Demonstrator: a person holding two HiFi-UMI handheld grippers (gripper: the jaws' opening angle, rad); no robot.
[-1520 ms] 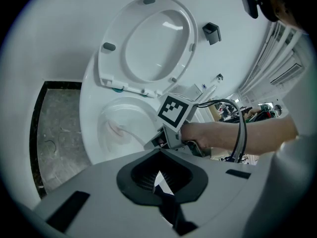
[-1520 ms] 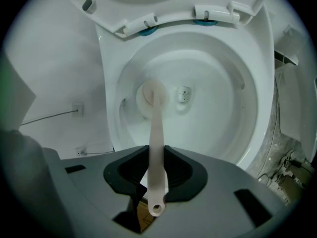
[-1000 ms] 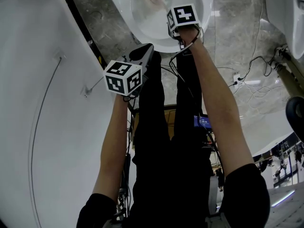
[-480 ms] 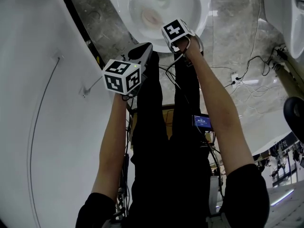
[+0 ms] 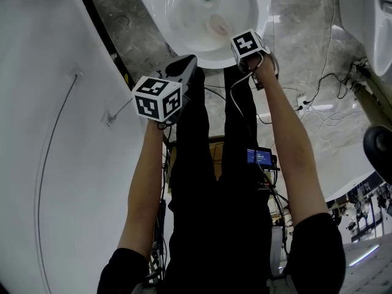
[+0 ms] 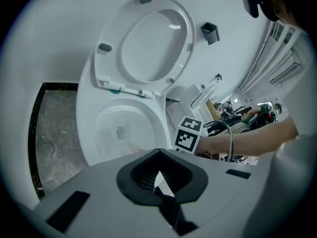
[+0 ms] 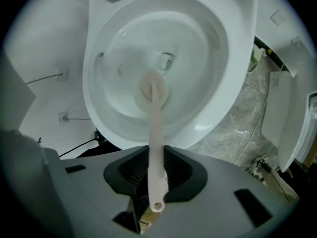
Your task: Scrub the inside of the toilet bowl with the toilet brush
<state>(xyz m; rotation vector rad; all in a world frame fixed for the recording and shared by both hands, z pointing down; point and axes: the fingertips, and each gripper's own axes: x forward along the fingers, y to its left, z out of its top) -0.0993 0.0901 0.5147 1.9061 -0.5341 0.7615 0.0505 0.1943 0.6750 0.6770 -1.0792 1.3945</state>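
Toilet brush [image 7: 154,128]: pale handle pinched in the right gripper's [image 7: 156,177] jaws; head low inside the toilet bowl [image 7: 233,53], near its bottom. Step, as judged: scrubbing in progress; next, sweep the head round the wall. Right arm extended over the near rim. Left gripper [image 6: 158,175]: jaws together, empty, short of the rim.

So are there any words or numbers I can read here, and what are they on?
No words or numbers here can be read.
Small blue-lit screen by the person's legs: whatever it shows is too small to read.
Black-and-white patterned cube and its twin: square patterns only, no letters.
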